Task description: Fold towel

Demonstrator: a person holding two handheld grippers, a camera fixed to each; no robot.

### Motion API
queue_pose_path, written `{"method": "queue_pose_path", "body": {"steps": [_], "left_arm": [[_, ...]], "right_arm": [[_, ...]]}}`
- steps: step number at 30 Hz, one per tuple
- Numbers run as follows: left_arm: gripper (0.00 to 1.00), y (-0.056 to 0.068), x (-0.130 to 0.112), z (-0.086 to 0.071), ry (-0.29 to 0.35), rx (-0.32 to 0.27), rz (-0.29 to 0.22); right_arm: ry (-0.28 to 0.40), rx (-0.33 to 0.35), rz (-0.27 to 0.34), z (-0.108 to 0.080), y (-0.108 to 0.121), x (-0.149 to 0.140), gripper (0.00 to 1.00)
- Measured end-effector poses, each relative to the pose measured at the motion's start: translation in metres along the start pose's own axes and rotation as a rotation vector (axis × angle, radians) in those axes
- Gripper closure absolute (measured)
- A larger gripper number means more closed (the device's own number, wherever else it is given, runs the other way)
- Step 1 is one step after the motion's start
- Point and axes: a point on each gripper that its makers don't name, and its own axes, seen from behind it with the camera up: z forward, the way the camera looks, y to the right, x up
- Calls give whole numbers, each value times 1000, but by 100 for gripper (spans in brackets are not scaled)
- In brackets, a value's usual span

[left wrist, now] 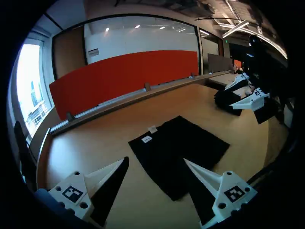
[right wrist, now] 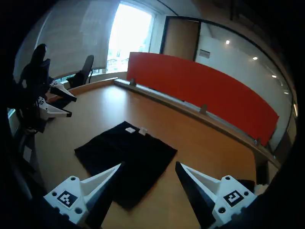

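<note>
A black towel (left wrist: 179, 150) lies folded flat on the wooden table (left wrist: 114, 141), with small white tags near its far edge. In the left gripper view my left gripper (left wrist: 156, 164) hovers open above the towel's near edge, nothing between its fingers. The right gripper (left wrist: 244, 91) appears at the far right of that view, held above the table. In the right gripper view the same towel (right wrist: 127, 156) lies below and ahead of my right gripper (right wrist: 149, 166), which is open and empty. The left gripper (right wrist: 61, 101) shows far off at the left, open.
A red partition (left wrist: 126, 78) runs along the table's far edge (right wrist: 198, 112). Office chairs (right wrist: 82, 74) stand by the bright window (right wrist: 129, 36). Bare wood surrounds the towel on all sides.
</note>
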Motion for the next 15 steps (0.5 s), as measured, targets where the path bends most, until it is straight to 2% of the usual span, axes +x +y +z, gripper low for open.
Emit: {"method": "queue_pose_path", "body": {"steps": [6, 15], "left_arm": [[5, 10, -27, 13, -53, -27, -9], [6, 26, -75, 27, -150, -73, 17]], "right_arm": [[-53, 17, -4, 15, -9, -29, 0], [-137, 49, -8, 32, -23, -75, 0]]}}
